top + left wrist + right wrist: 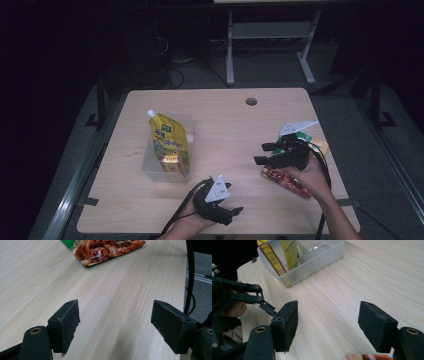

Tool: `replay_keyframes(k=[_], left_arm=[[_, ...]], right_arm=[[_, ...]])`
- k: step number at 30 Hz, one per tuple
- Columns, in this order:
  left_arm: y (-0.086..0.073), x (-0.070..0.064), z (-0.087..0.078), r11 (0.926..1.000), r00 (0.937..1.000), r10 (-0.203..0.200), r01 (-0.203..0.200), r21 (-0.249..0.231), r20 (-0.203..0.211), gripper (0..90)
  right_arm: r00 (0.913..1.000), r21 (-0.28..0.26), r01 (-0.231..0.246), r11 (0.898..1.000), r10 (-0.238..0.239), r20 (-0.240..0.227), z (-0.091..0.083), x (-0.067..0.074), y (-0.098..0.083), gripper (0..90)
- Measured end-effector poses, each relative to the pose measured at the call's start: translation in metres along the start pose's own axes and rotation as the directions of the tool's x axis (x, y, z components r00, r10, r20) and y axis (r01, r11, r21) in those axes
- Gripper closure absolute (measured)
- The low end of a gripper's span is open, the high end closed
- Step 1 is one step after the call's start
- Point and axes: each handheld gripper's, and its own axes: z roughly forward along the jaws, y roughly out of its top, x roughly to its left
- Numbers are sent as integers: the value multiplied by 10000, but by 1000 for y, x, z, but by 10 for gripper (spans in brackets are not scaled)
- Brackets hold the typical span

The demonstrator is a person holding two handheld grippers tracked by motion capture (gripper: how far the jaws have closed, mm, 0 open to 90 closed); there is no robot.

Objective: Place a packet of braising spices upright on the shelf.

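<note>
- Dark room all round, with a pale wooden table [220, 120] lit in the middle; a round cable hole [251, 101] sits near its far edge.
- Right gripper [266, 153] hangs over the table's right side with its jaws standing wide apart and nothing between them; in its own view bare wood shows between the pads [287, 325].
- Just beneath and behind that gripper lies a red snack packet [280, 178], flat on the table by the person's right hand [305, 177]; the left gripper view shows its glossy orange-red print and a green corner [107, 250].
- I judge the packet light, soft and crinkly, likely slippery on its film face; a pinch across a sealed edge or corner should hold better than a squeeze on the filled middle, which could crush what is inside.
- Left gripper [235, 212] rests near the front edge, jaws likewise spread wide and empty; only table grain lies between them.
- Clear plastic bin [150, 167] stands on the table's left; inside it a yellow spouted pouch [170, 137] stands upright, with a small yellow carton [171, 162] in front of it.
- More packets, green and yellow [312, 140], lie partly hidden behind the right gripper; what they are I cannot tell.
</note>
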Motion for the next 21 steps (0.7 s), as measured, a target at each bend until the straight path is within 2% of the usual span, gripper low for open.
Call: replay_keyframes(k=[8,14,20,21], left_arm=[[2,2,2,9999,9998,-105,104,68,165,252],[8,6,2,9998,9997,-171,169,94,192,290],[17,11,6,9997,9997,-223,222,93,124,320],[20,12,7,9998,9999,-122,121,158,85,326]], right_arm=[[9985,-65,-440,9990,441,312,-12,-8,-20,306],[9944,-21,-872,9962,872,603,-22,-15,-35,301],[9823,3,-1407,9901,1396,1246,-34,-22,-47,285],[9793,-23,-1510,9885,1500,1358,-36,-24,-49,281]])
